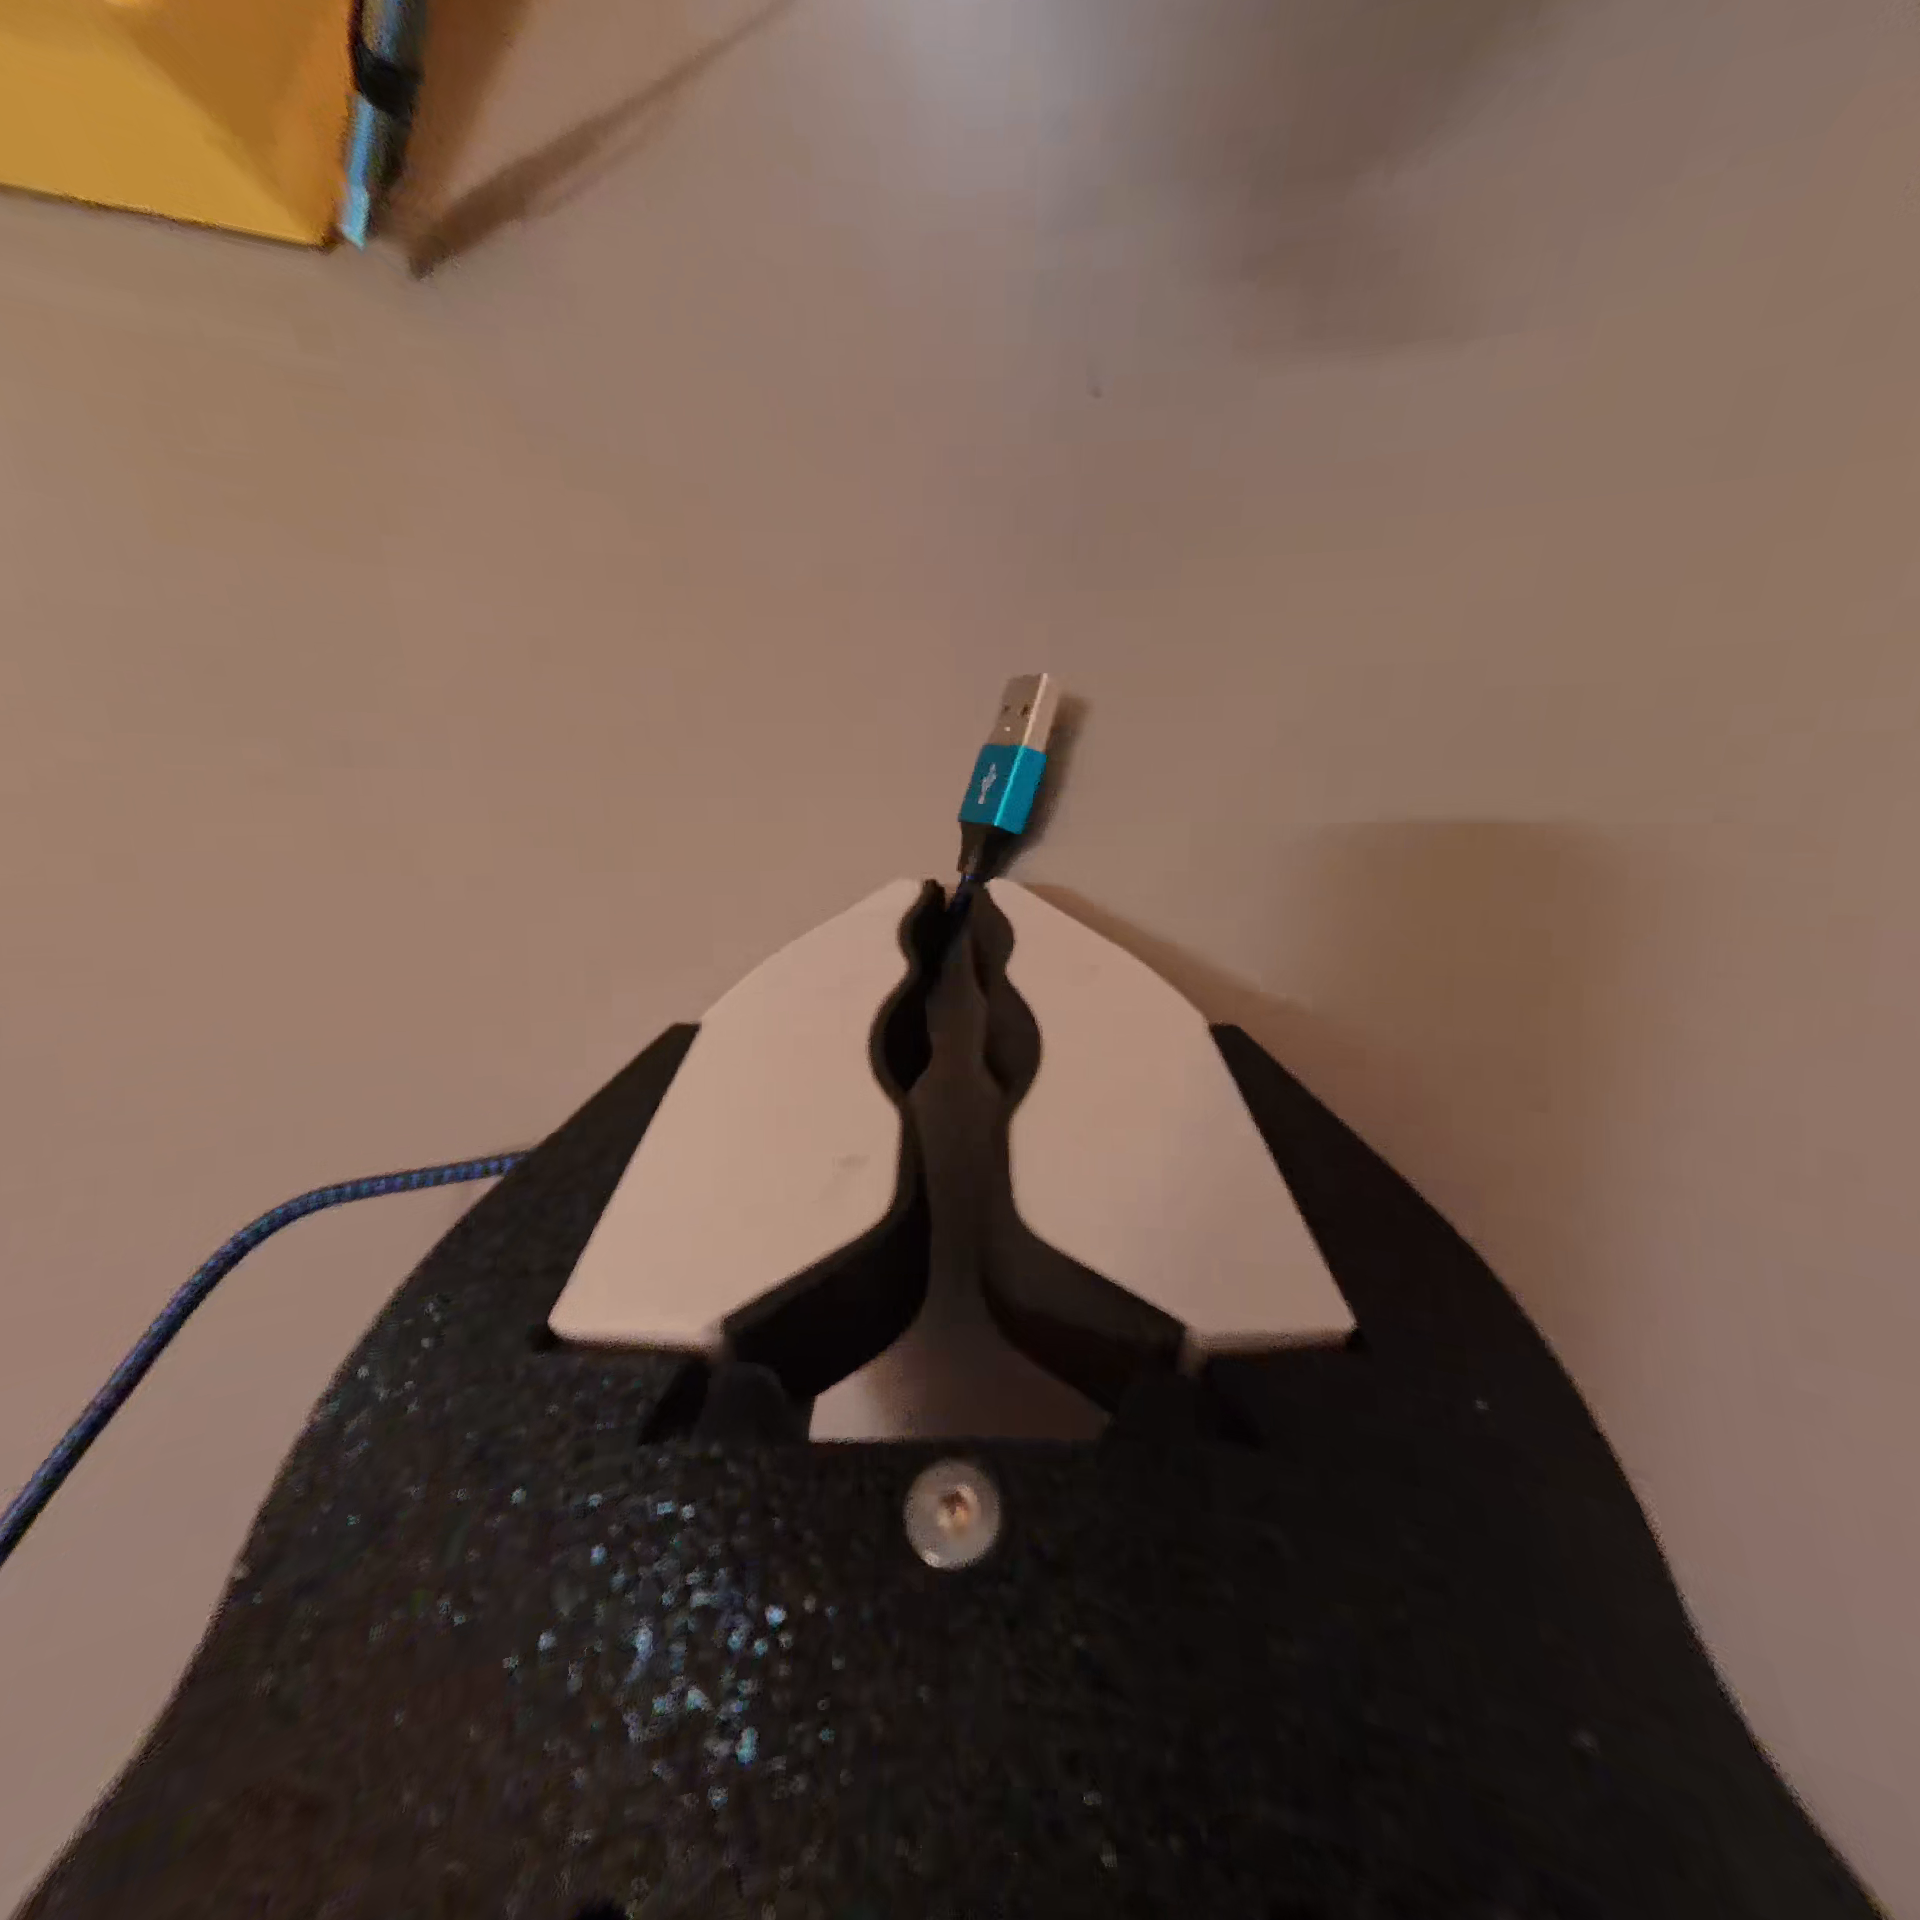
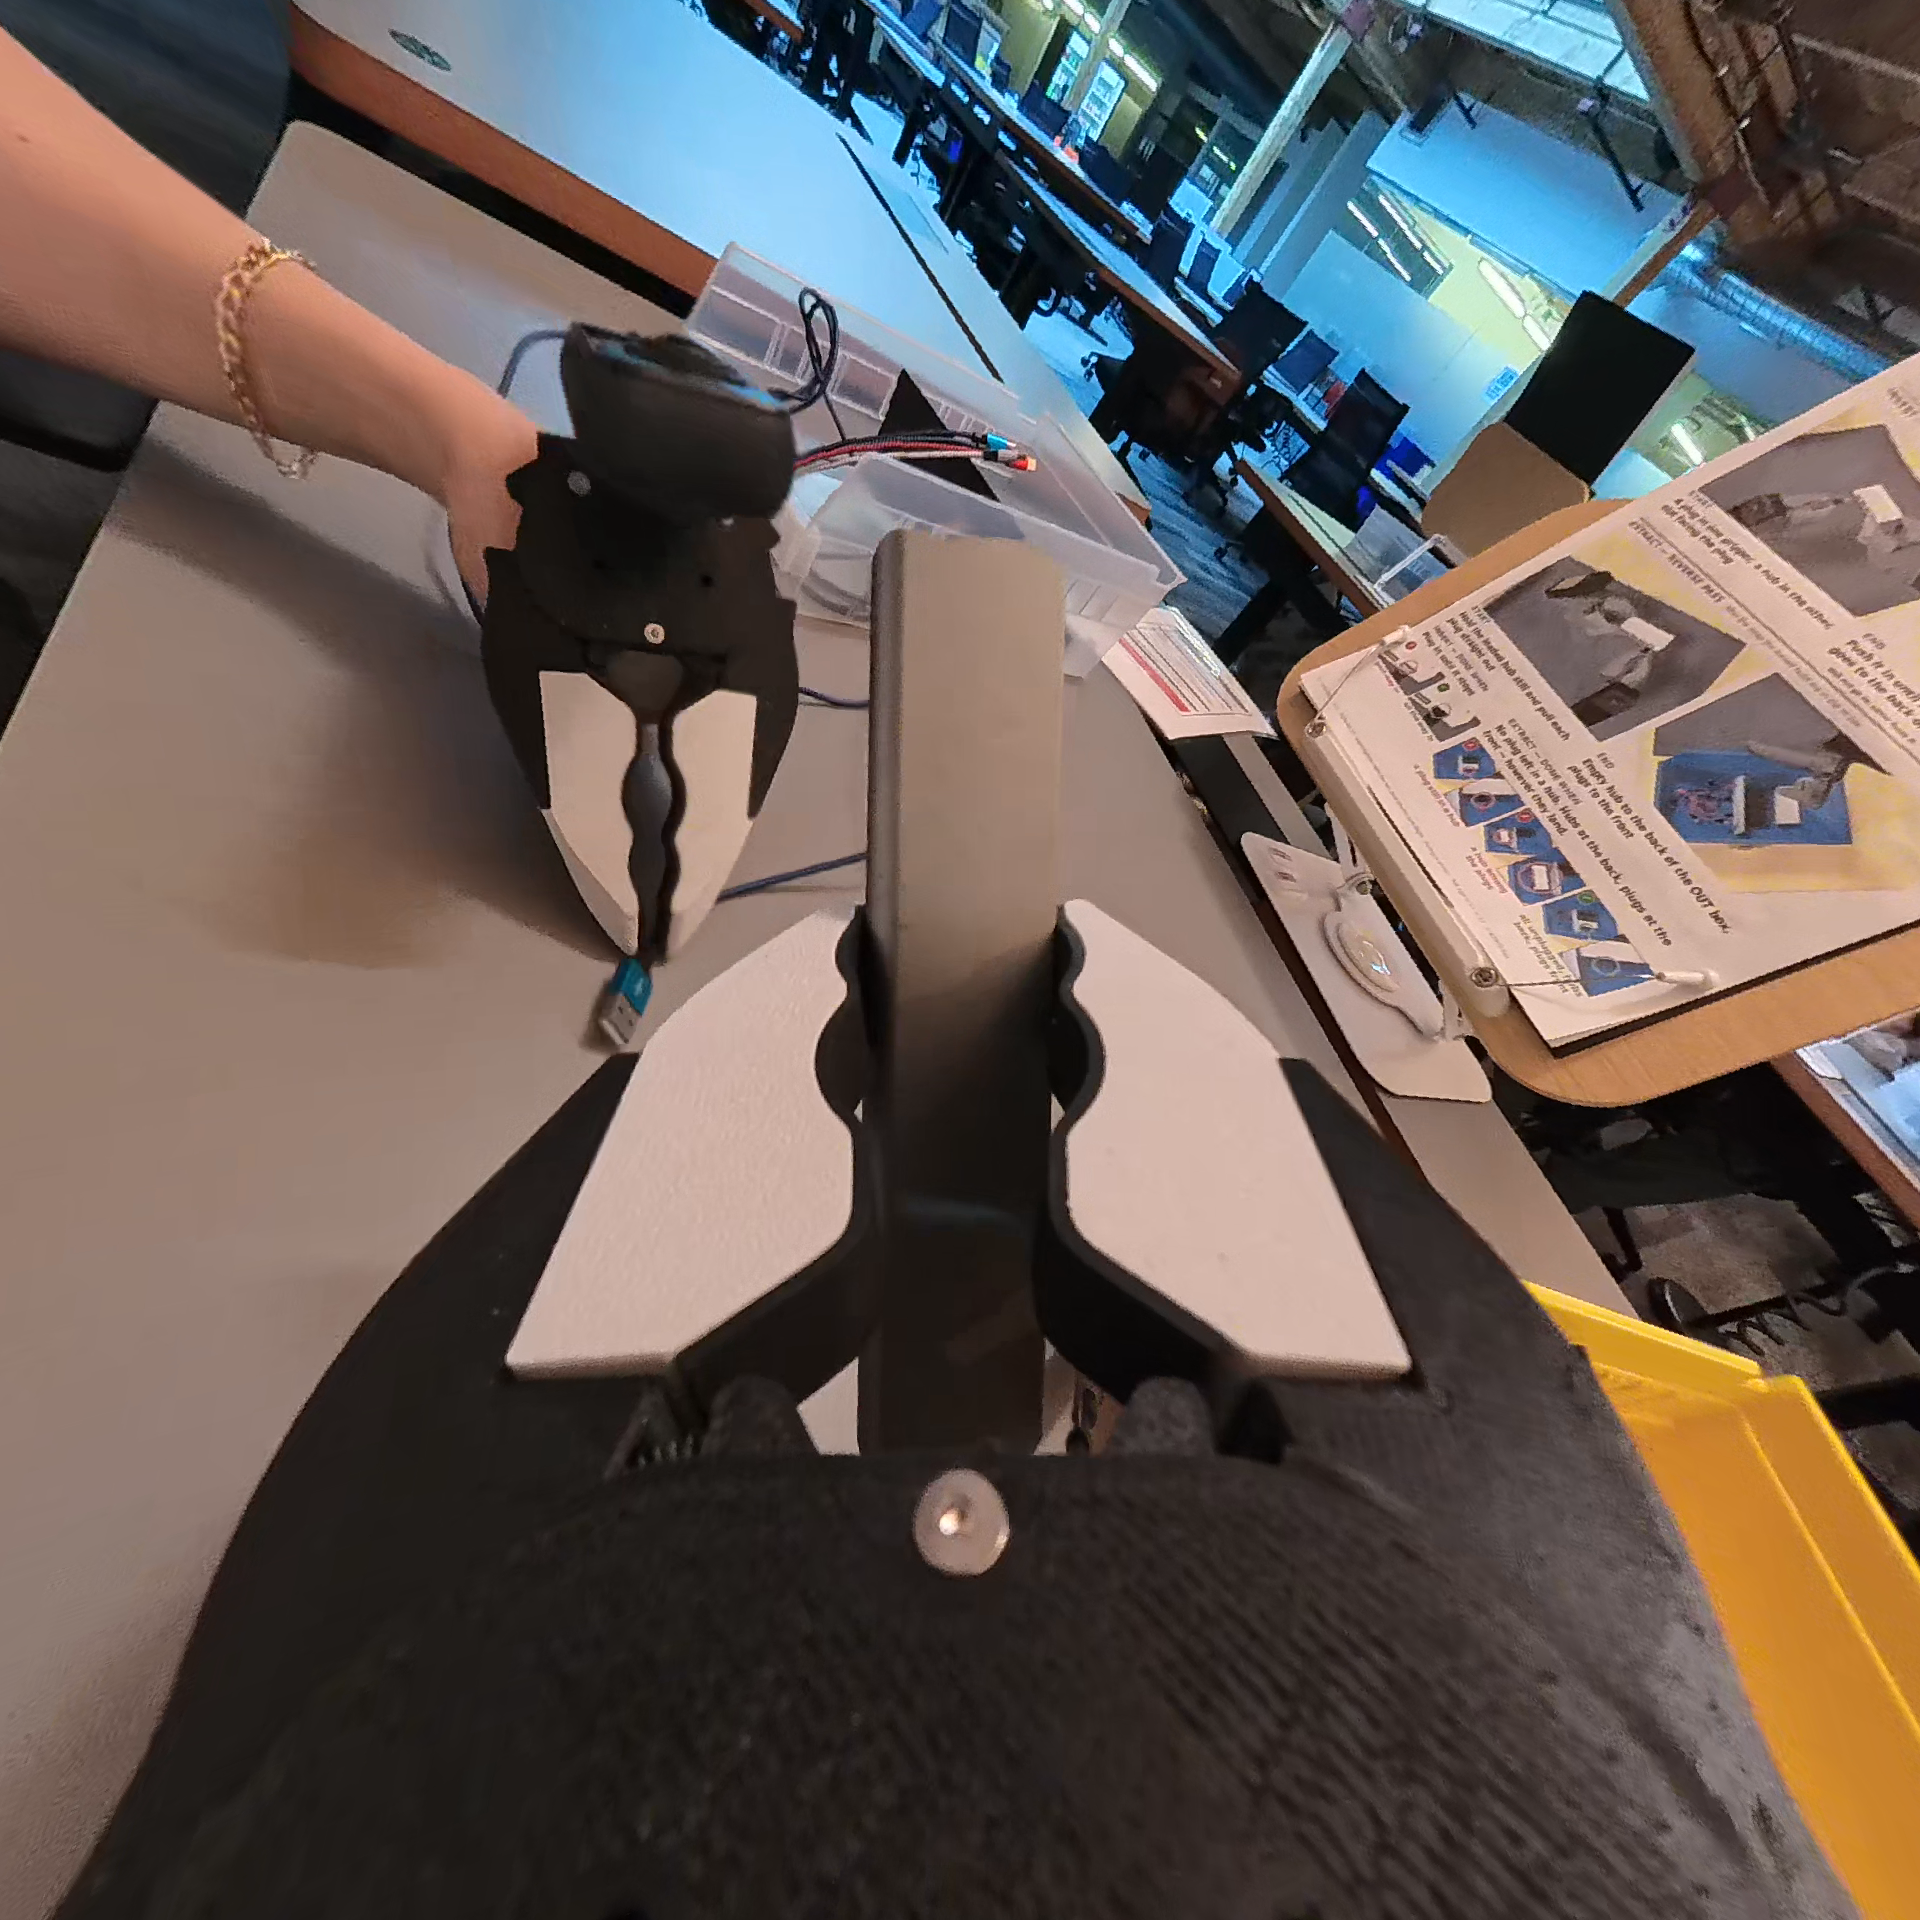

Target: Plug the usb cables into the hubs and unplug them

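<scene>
On the table (image 1: 520, 623), my left gripper (image 1: 961, 888) pinches the cable (image 1: 208, 1278) just behind its plug (image 1: 1003, 790); my right gripper (image 2: 961, 935) clamps the hub (image 2: 961, 831).

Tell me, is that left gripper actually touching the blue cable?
Touching. In the left wrist view, the left gripper is shut on the blue cable just behind its teal plug.

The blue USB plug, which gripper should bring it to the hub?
Left. The left gripper already pinches the braided cable just behind the blue USB plug, while the right gripper is occupied holding the dark hub.
</scene>
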